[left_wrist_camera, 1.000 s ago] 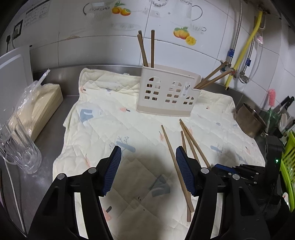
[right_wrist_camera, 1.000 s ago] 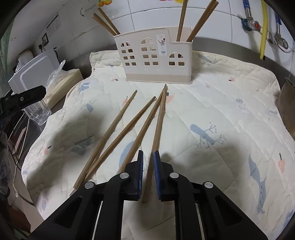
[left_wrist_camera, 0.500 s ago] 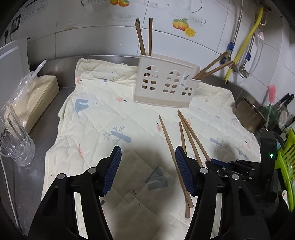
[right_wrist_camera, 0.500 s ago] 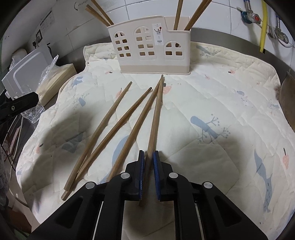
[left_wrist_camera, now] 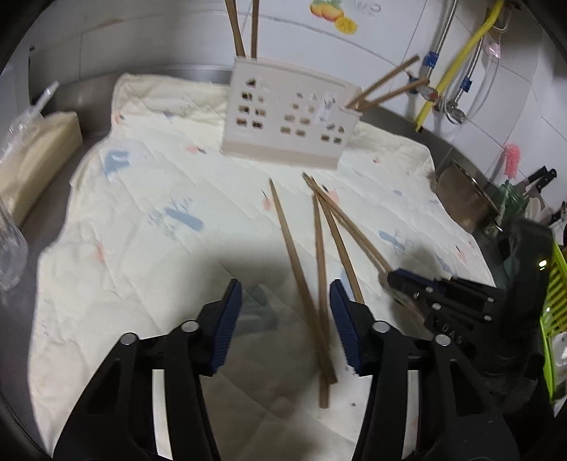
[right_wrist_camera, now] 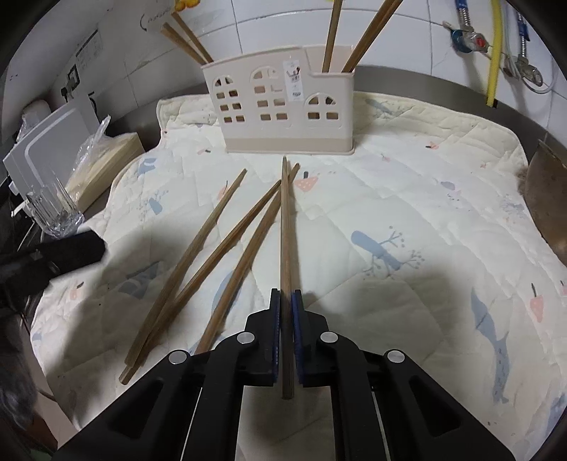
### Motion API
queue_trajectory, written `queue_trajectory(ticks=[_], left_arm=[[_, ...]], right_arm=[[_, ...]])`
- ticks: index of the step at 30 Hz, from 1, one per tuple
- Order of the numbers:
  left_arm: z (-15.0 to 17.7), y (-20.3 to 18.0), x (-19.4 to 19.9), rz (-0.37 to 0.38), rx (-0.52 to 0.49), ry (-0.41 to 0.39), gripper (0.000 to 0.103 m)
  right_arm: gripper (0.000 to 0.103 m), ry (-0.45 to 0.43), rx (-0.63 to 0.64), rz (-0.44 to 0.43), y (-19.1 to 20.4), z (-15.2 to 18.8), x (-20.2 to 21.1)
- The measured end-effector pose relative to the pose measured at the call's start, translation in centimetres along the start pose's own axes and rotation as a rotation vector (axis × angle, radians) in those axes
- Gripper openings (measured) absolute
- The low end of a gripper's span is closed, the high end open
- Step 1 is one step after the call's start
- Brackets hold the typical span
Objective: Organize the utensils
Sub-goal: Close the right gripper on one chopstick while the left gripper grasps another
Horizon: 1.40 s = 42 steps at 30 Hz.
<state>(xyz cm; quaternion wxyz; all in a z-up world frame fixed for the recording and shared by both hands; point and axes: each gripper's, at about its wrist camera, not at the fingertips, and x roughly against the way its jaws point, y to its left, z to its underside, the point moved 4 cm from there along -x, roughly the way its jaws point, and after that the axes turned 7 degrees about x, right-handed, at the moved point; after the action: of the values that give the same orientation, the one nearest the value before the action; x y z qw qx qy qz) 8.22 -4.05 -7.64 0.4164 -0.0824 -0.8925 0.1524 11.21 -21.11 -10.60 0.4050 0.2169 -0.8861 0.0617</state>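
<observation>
White glazed wall tiles (right_wrist_camera: pixel 269 32) are seen behind a stainless steel counter (right_wrist_camera: pixel 418 83), and fruit stickers (left_wrist_camera: pixel 336 14) are stuck high on them. A yellow hose (left_wrist_camera: pixel 457 60) and braided metal pipes (left_wrist_camera: pixel 441 35) are fixed to the wall at the far right. A wall socket (right_wrist_camera: pixel 72 76) is set at the left.

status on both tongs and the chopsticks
Right tongs shut on a chopstick. Left tongs closing, open around two chopsticks. Path to holder clear.
</observation>
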Motion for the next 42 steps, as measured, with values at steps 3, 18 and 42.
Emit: queue_trajectory(ticks=[3, 18, 42], left_arm=[[0.6, -0.5, -0.9, 0.014, 0.012, 0.025, 0.04], [1.5, -0.6, -4.6, 0.009, 0.079, 0.095, 0.013], [-0.7, -0.6, -1.8, -0.039, -0.002, 0.015, 0.006]], right_arm=[[0.006, -0.022, 0.002, 0.007, -0.3, -0.1, 0.9], [0.006, -0.071, -0.005, -0.001, -0.9, 0.0, 3.0], [0.006, -0.136, 0.003, 0.018, -1.1, -1.5, 5.3]])
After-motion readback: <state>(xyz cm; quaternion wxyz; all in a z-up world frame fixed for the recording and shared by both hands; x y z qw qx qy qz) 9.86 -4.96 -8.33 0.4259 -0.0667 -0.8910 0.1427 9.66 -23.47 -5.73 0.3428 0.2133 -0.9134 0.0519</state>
